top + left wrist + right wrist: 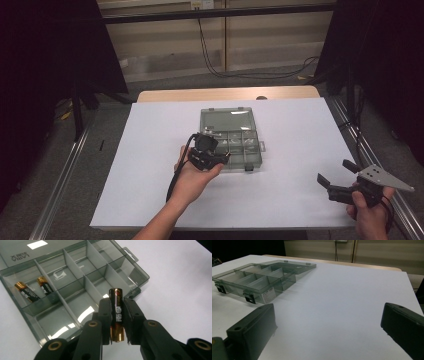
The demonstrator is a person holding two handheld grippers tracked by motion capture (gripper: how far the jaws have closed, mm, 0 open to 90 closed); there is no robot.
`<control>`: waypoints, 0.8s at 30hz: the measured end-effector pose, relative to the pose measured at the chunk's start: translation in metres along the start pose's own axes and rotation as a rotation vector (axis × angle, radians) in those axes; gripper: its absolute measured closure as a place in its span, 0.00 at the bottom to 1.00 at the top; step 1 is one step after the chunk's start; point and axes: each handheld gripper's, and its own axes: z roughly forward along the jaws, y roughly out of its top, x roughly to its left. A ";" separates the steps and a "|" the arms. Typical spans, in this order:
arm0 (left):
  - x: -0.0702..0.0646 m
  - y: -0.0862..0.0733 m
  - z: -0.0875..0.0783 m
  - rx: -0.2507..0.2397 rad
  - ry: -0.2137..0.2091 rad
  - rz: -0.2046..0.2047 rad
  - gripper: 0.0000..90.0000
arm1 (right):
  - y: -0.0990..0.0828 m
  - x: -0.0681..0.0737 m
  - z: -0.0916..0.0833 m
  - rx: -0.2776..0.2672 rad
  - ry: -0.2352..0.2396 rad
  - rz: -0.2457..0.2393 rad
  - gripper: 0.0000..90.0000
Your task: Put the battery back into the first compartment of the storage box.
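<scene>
One battery (117, 315) is clamped upright in the left tongs (117, 322) above the compartment box (75, 277), seemingly its front cells; right tongs (337, 177) gape, nothing held, over the desk (300, 150).

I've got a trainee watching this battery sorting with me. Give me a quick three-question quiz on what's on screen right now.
1. True or false: the left gripper is shut on a battery.
2. How many batteries already lie in the compartment box?
A) none B) two C) four
3. How do the jaws of the right gripper stand, and what is between them?

Key
1. True: the pads clamp the battery upright, above the box's near edge.
2. B: two, side by side in one end compartment.
3. Wide open, with only bare white table between them; the gripper is off to the side of the box.
</scene>
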 end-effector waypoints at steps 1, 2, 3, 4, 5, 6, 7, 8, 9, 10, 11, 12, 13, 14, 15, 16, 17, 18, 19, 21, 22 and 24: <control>0.002 0.000 0.000 -0.002 0.004 -0.005 0.86 | 0.000 0.000 0.000 0.000 0.000 0.000 0.00; 0.003 0.001 0.001 -0.004 0.013 -0.006 0.86 | 0.000 0.000 0.000 -0.001 0.000 -0.001 0.00; 0.004 0.002 0.001 -0.007 0.022 -0.009 0.86 | 0.000 0.000 0.000 -0.001 0.000 -0.001 0.00; 0.006 0.002 0.001 -0.003 0.021 -0.005 0.86 | 0.000 0.000 0.000 0.000 0.001 0.001 0.00; 0.006 0.003 0.001 -0.007 0.029 -0.017 0.86 | 0.000 0.000 0.000 0.001 0.001 0.002 0.00; 0.008 0.004 0.001 -0.011 0.029 -0.016 0.86 | 0.000 0.000 0.000 0.003 0.002 0.005 0.00; 0.010 0.005 0.000 -0.006 0.028 -0.012 0.86 | 0.000 0.000 0.000 0.003 0.002 0.005 0.00; 0.011 0.006 0.000 -0.011 0.036 -0.014 0.86 | 0.000 0.000 0.000 0.003 0.001 0.005 0.00; 0.012 0.007 0.000 -0.012 0.038 -0.018 0.86 | 0.000 0.000 0.000 0.003 0.002 0.004 0.00; 0.013 0.007 0.000 -0.018 0.041 -0.026 0.86 | 0.000 0.000 0.000 0.002 0.001 0.002 0.00; 0.015 0.008 0.000 -0.017 0.046 -0.023 0.86 | 0.000 0.000 0.000 0.002 0.001 0.002 0.00; 0.017 0.009 -0.001 -0.014 0.043 -0.022 0.86 | 0.000 0.000 0.000 0.003 0.002 0.004 0.00; 0.018 0.009 -0.001 -0.013 0.046 -0.024 0.86 | 0.000 0.000 0.000 0.002 0.002 0.003 0.00; 0.019 0.010 -0.001 -0.017 0.050 -0.036 0.86 | 0.000 0.000 0.000 0.003 0.001 0.004 0.00; 0.020 0.011 -0.001 -0.016 0.050 -0.038 0.86 | 0.000 0.000 0.000 0.003 0.002 0.006 0.00; 0.022 0.011 -0.001 -0.014 0.050 -0.036 0.86 | 0.000 0.000 0.000 0.003 0.002 0.006 0.00; 0.023 0.012 0.000 -0.027 0.055 -0.054 0.86 | 0.000 0.000 0.000 0.003 0.002 0.005 0.00; 0.025 0.013 -0.001 -0.020 0.057 -0.043 0.86 | 0.000 0.000 0.000 0.003 0.001 0.005 0.00; 0.026 0.014 -0.001 -0.021 0.059 -0.044 0.86 | 0.000 0.000 0.000 0.003 0.001 0.004 0.00; 0.029 0.015 -0.001 -0.026 0.061 -0.055 0.86 | 0.000 0.000 0.000 0.002 0.001 0.004 0.00; 0.031 0.016 -0.001 -0.025 0.063 -0.054 0.86 | 0.000 0.000 0.000 0.003 0.001 0.005 0.00; 0.033 0.017 0.000 -0.031 0.070 -0.070 0.86 | 0.000 0.000 0.000 0.003 0.001 0.005 0.00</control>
